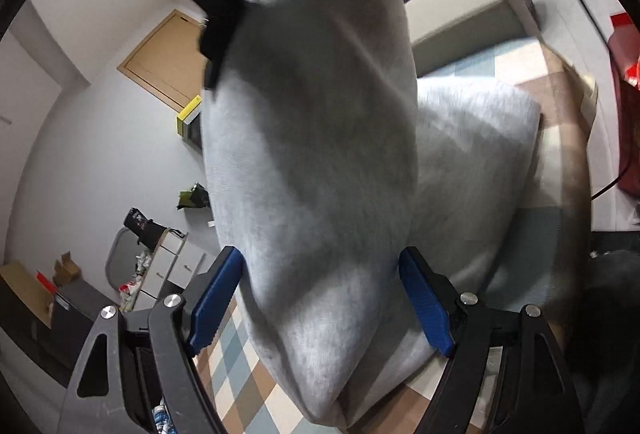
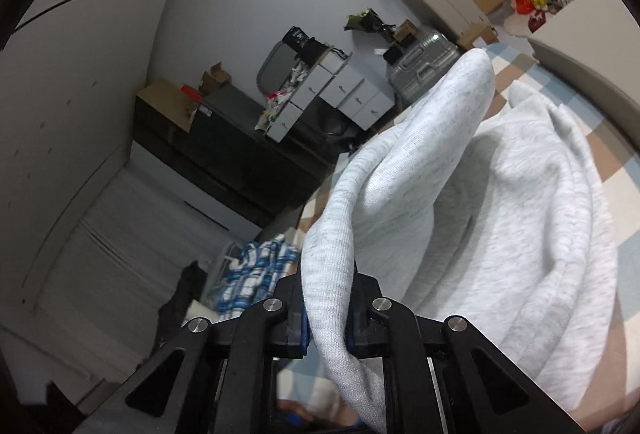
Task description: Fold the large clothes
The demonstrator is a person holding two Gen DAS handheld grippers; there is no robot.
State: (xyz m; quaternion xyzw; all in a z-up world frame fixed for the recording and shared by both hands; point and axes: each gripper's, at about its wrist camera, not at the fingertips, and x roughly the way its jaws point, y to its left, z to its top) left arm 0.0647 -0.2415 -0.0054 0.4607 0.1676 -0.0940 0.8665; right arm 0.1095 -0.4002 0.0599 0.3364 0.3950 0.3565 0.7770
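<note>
The left gripper (image 1: 322, 298) is held with its two blue-padded fingers (image 1: 214, 300) spread wide apart, one on each side of a hanging fold of grey garment (image 1: 312, 153); whether the pads touch the cloth cannot be told. The right gripper (image 2: 328, 318) is seen pinched tight, its fingers (image 2: 298, 326) closed on a ribbed edge of the same garment, which is drawn up between them. In the left wrist view the right gripper is seen, blurred, at the top.

Light heather-grey sweatshirt (image 1: 312, 161), soft knit with a ribbed edge (image 2: 328, 274). 1 portion is lifted, hanging in a thick, rounded fold; the remainder lies rumpled at right on the checked surface (image 1: 240, 374).
</note>
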